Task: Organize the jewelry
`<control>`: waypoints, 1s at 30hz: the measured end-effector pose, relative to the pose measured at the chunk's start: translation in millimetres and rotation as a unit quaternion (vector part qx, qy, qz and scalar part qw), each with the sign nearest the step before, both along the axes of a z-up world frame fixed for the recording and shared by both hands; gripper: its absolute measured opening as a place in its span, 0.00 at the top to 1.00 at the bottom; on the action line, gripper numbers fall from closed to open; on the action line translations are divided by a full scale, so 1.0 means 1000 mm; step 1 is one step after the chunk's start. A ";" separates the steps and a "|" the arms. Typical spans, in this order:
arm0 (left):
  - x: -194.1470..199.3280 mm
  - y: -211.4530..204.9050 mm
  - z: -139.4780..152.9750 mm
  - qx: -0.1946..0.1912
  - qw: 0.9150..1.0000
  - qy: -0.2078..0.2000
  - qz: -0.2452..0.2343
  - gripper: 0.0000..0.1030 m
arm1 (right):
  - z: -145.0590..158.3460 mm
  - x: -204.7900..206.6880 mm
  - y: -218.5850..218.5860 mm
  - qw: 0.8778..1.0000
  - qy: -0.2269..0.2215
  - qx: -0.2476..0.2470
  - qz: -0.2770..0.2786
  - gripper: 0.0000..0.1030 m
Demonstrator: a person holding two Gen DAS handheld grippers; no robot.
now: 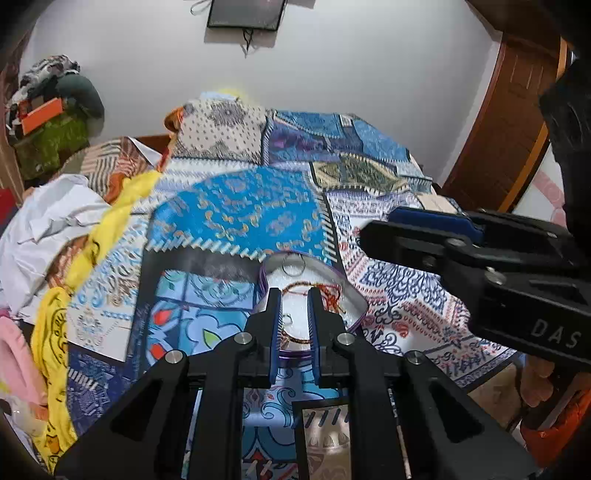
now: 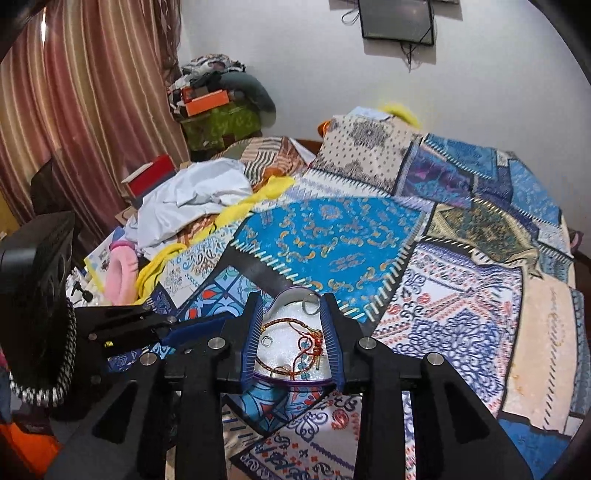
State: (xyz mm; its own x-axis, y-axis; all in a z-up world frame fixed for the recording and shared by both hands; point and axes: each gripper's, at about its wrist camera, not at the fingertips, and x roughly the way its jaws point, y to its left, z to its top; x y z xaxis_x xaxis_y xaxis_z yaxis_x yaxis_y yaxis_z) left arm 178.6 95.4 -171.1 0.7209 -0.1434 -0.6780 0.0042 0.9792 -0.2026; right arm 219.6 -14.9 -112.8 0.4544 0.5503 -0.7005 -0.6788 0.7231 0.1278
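Spread wide, our right gripper [image 2: 292, 338] is straddling the tray [image 2: 291, 380] near the bedspread's [image 2: 332, 236] front edge, our left gripper [image 1: 294, 319] also parted over its bracelets [image 2: 295, 332], steadying them for sorting.

Home bedroom: quilted bed [image 2: 332, 236], curtains [image 2: 92, 92].

Both views are taken from low over the patchwork-quilted bed [image 1: 236, 214], facing the white back wall [image 1: 351, 74]. The shallow purple-rimmed white tray [image 1: 351, 291] is seen close ahead between the fingers [image 1: 275, 321] in each view. The framed black wall panel [image 2: 397, 18] is shared too.
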 end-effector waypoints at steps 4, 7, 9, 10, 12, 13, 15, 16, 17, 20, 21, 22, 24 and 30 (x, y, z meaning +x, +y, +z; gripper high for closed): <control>-0.011 0.000 0.022 0.007 1.000 -0.023 0.010 0.88 | 0.017 -0.011 -0.013 1.000 -0.020 0.011 -0.011 0.72; -0.022 -0.002 0.044 0.013 0.999 -0.048 0.017 0.88 | 0.034 -0.021 -0.024 0.999 -0.039 0.021 -0.021 0.72; -0.033 -0.004 0.064 0.020 0.997 -0.072 0.023 0.88 | 0.047 -0.029 -0.032 0.998 -0.055 0.031 -0.028 0.72; -0.039 -0.006 0.075 0.025 0.996 -0.086 0.026 0.88 | 0.056 -0.035 -0.038 0.997 -0.067 0.037 -0.032 0.72; -0.054 -0.010 0.096 0.033 0.992 -0.116 0.031 0.88 | 0.072 -0.047 -0.047 0.994 -0.086 0.050 -0.041 0.72; -0.062 -0.012 0.105 0.037 0.990 -0.131 0.033 0.88 | 0.081 -0.054 -0.052 0.992 -0.097 0.060 -0.045 0.72; -0.081 -0.017 0.127 0.044 0.985 -0.166 0.036 0.86 | 0.099 -0.070 -0.063 0.988 -0.123 0.078 -0.052 0.72; -0.090 -0.019 0.136 0.045 0.982 -0.180 0.036 0.83 | 0.108 -0.079 -0.067 0.985 -0.135 0.087 -0.055 0.72; -0.100 -0.022 0.145 0.047 0.979 -0.196 0.038 0.76 | 0.117 -0.089 -0.072 0.982 -0.149 0.097 -0.058 0.72; -0.130 -0.030 0.168 0.057 0.967 -0.243 0.046 0.65 | 0.139 -0.119 -0.086 0.972 -0.190 0.124 -0.067 0.72; -0.141 -0.034 0.175 0.063 0.962 -0.260 0.049 0.62 | 0.144 -0.127 -0.088 0.969 -0.201 0.128 -0.071 0.69; -0.148 -0.036 0.180 0.068 0.959 -0.269 0.053 0.58 | 0.149 -0.137 -0.091 0.964 -0.217 0.133 -0.078 0.66; -0.167 -0.042 0.188 0.080 0.951 -0.292 0.067 0.35 | 0.155 -0.153 -0.094 0.957 -0.240 0.140 -0.090 0.51; -0.198 -0.050 0.194 0.104 0.933 -0.325 0.111 0.00 | 0.161 -0.178 -0.099 0.937 -0.287 0.142 -0.142 0.16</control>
